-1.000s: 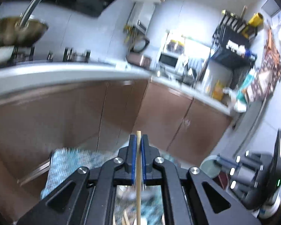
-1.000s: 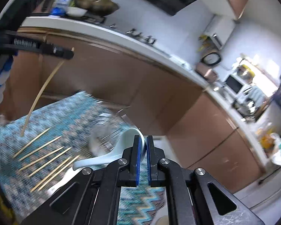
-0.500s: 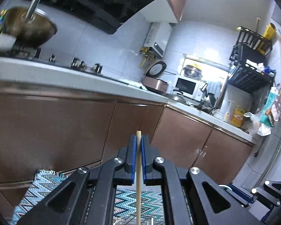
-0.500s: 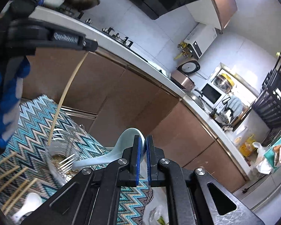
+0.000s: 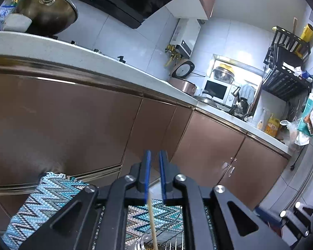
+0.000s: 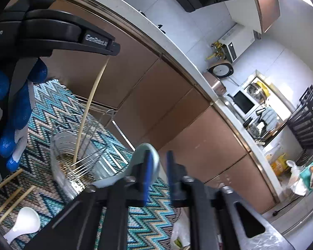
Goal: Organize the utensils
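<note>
My left gripper [image 5: 154, 154] has its jaws opening. A wooden chopstick [image 5: 152, 223] leans on the left pad and no longer reaches the tips. In the right wrist view the left gripper [image 6: 114, 49] hangs over a clear glass cup [image 6: 62, 141] in a wire holder, and the chopstick [image 6: 89, 104] slants down with its lower end inside the cup. My right gripper [image 6: 158, 153] is also opening, with a wide gap between its pads. A pale blue ceramic spoon [image 6: 145, 150] lies against its left finger, handle pointing left, just right of the cup.
A blue zigzag mat [image 6: 156, 218] covers the surface. Several loose chopsticks [image 6: 10, 187] and a white spoon [image 6: 25, 223] lie on it at lower left. A blue-gloved hand [image 6: 18, 114] holds the left gripper. Brown cabinets [image 5: 73, 125] under a counter stand close behind.
Both grippers have come down toward the mat and their jaws have parted. The chopstick has slid down out of the left pads, its lower end now in the glass cup.
</note>
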{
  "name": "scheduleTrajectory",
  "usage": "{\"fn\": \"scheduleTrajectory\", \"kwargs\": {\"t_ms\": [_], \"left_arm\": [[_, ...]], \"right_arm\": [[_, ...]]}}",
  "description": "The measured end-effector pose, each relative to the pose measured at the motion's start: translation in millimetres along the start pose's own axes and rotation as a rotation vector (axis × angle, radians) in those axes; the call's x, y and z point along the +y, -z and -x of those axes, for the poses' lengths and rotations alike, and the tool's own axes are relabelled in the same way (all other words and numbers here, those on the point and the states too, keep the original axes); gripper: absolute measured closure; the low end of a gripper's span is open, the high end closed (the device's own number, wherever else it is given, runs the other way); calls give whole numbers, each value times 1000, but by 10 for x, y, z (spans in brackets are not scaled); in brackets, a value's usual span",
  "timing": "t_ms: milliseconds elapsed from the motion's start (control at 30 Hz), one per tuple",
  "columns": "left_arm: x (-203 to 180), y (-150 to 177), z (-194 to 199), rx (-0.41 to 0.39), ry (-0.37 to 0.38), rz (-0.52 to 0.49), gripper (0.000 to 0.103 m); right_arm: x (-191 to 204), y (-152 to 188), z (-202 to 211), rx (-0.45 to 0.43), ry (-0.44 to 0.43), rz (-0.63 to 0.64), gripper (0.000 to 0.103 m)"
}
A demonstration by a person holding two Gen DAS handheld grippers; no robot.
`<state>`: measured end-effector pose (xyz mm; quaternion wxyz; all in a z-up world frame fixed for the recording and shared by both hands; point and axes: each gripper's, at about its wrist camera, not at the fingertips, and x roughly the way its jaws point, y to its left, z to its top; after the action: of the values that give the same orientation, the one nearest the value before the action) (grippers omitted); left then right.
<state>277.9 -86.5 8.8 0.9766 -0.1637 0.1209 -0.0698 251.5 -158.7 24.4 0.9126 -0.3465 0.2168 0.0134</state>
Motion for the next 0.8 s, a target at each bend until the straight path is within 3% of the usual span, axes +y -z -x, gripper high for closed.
{"fn": "scheduleTrajectory", "kwargs": {"t_ms": [67,133,333,400,467,600,667,800], "left_arm": [[11,-62,124,-6,-2,-8,75],[12,-146,294,-22,-4,-22,74],[-41,-438,847,-52,-22,-96,65],[-59,-539,1084,-70,-25,-115,65],[-70,-649,1350,-88,-22,-125,65],[-82,-883,1947,-127,-31,-149,64],[-63,-967,2195,-135,-30,-153,61],[-48,-1097,2755,-186,-65,-185,46]], "right_arm": [[-56,1,83,-8,-4,-29,68],[-104,4,169,-14,1,-51,62],[-398,30,652,-38,-3,-166,60],[-561,40,833,-60,-8,-222,53],[-739,58,1104,-97,-5,-289,39],[-1044,67,1680,-181,4,-395,24],[-1152,74,2032,-242,6,-438,3],[-1238,79,2609,-336,-7,-491,0]]}}
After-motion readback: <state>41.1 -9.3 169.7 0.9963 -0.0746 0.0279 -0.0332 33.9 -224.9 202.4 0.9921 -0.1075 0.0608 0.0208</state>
